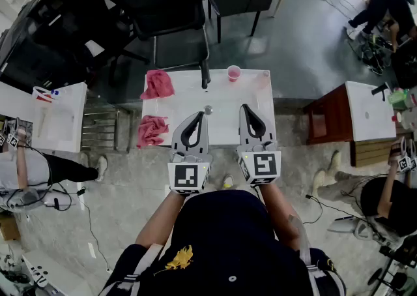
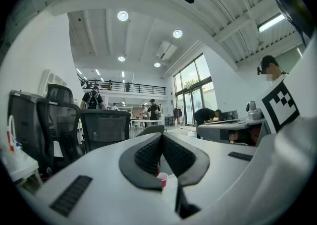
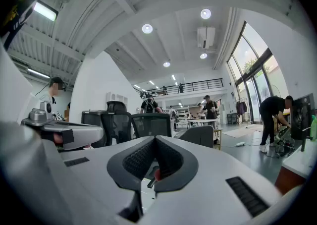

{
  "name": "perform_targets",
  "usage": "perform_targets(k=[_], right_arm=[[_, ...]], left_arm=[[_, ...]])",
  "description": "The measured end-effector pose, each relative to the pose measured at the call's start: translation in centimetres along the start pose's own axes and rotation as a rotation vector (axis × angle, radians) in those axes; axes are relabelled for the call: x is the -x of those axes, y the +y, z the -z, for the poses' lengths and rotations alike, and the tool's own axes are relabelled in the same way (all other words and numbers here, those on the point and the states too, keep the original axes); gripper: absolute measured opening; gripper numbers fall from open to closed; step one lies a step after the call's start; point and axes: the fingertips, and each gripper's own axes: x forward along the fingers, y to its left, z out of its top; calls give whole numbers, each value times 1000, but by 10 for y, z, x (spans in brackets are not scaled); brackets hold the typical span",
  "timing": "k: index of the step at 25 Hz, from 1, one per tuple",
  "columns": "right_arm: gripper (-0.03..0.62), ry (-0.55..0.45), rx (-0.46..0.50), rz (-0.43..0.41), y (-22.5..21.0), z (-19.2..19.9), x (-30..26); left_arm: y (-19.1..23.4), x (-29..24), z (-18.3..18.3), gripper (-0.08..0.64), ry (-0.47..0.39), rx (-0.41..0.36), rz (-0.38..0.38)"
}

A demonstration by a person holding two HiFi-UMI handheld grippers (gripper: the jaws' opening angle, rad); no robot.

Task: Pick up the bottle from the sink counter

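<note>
Head view: the left gripper (image 1: 201,115) and the right gripper (image 1: 245,107) are over the near edge of the white table (image 1: 189,102). A pink cup (image 1: 234,73) stands at the table's far edge, and two pink cloths (image 1: 157,83) lie at its left edge. Which thing is the bottle cannot be told.

Left gripper view: the fingers (image 2: 143,157) are pressed together, with nothing between them.

Right gripper view: its fingers are pressed together too. No writing can be read.

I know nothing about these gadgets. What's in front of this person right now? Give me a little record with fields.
Left tongs: shut, empty, held level over the counter's near edge
Right tongs: shut, empty, level, beside the left pair
Counter: white, directly ahead of the person
Pink cup: upright near the far edge
Far cloth: pink, crumpled, far left corner
Near cloth: pink, crumpled, near left corner
</note>
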Motion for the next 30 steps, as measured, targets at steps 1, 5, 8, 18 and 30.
perform_targets(k=[1, 5, 8, 18, 30], right_arm=[[26, -1, -1, 1, 0, -1, 2], [26, 3, -8, 3, 5, -4, 8], [26, 7, -9, 4, 13, -5, 8], [26, -14, -103, 10, 26, -7, 11], [26, -25, -66, 18, -17, -17, 38]], left_arm=[[-1, 2, 0, 18, -1, -1, 2], [1, 10, -5, 18, -6, 0, 3], [6, 15, -9, 18, -12, -5, 12], [28, 27, -1, 18, 1, 6, 24], [-12, 11, -16, 18, -11, -19, 17]])
